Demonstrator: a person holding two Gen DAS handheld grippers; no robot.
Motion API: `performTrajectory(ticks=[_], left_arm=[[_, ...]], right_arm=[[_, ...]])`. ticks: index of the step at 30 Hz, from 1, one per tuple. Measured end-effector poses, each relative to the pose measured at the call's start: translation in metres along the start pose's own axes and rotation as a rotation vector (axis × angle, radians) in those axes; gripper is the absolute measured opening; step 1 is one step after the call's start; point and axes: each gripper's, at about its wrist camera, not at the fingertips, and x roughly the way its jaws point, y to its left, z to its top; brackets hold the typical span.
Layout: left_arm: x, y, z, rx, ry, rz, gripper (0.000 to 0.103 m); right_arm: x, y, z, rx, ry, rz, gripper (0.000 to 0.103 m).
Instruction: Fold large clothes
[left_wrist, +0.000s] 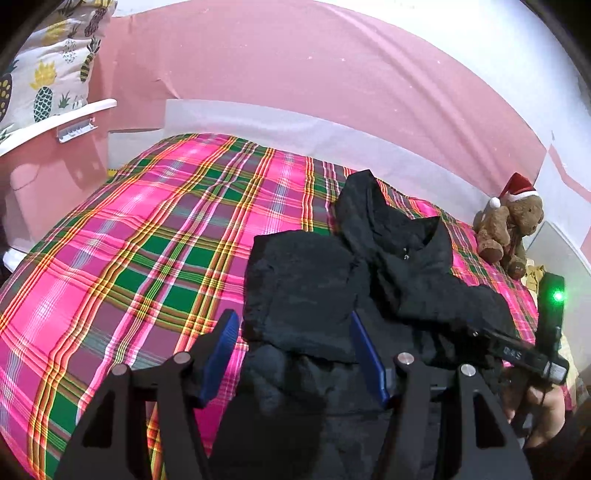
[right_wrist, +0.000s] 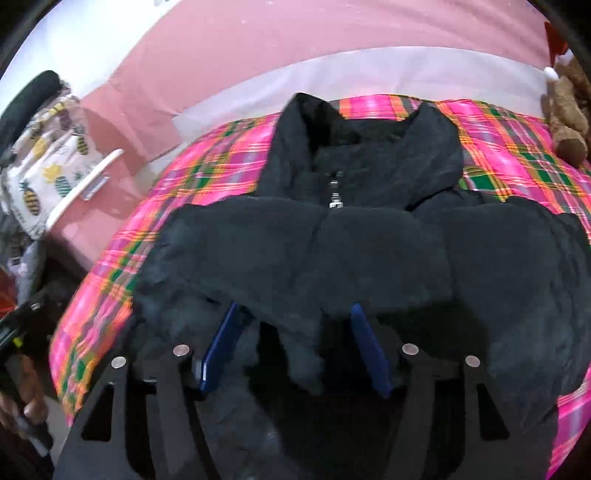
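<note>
A black jacket (right_wrist: 369, 240) is laid on the plaid bedspread (left_wrist: 129, 258), collar toward the pink wall (left_wrist: 295, 66), sleeves folded in. The left gripper (left_wrist: 293, 328) is held with jaws apart at the jacket's edge. The right gripper (right_wrist: 295, 321) is spread above the jacket, nothing clamped. A teddy bear (left_wrist: 509, 229) is seated nearby.

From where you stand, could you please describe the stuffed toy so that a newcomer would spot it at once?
Start at the bed with the pink and green plaid cover. At its far corner by the pink wall sits a brown teddy bear, beyond the black jacket. Only it wears a red Santa hat.
</note>
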Motion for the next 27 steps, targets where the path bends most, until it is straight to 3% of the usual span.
performTrajectory(ticks=[4,6,9,12,14,16,18,20,22,24,27], left_arm=[[0.001,-0.019,0.008,0.032,-0.002,-0.021,0.064],[0.005,-0.035,0.012,0.064,0.001,-0.041,0.067],[0.022,-0.064,0.018,0.113,0.019,-0.075,0.067],[0.052,-0.090,0.022,0.138,0.056,-0.113,0.067],[0.079,-0.100,0.023,0.136,0.094,-0.111,0.067],[0.109,-0.103,0.021,0.112,0.141,-0.086,0.067],[0.128,-0.102,0.016,0.083,0.185,-0.077,0.066],[0.135,-0.097,0.008,0.046,0.212,-0.083,0.065],[0.128,-0.094,0.002,0.032,0.202,-0.079,0.065],[0.111,-0.093,0.004,0.029,0.146,-0.057,0.063],[0.088,-0.103,0.020,0.043,0.067,-0.085,0.063]], right_arm=[[-0.050,0.006,0.003,-0.040,-0.104,0.085,0.066],[-0.077,-0.009,0.003,-0.038,-0.185,0.037,0.066],[-0.104,-0.065,0.004,0.094,-0.247,-0.067,0.066],[-0.115,-0.133,-0.002,0.249,-0.243,-0.192,0.065],[-0.114,-0.164,-0.009,0.304,-0.220,-0.248,0.057],[-0.106,-0.184,-0.014,0.331,-0.192,-0.265,0.055],[-0.089,-0.195,-0.019,0.341,-0.144,-0.266,0.041],[-0.072,-0.194,-0.022,0.324,-0.103,-0.260,0.039],[-0.051,-0.181,-0.028,0.259,-0.067,-0.271,0.039],[-0.041,-0.176,-0.033,0.238,-0.062,-0.271,0.039],[-0.041,-0.177,-0.035,0.234,-0.066,-0.266,0.039]])
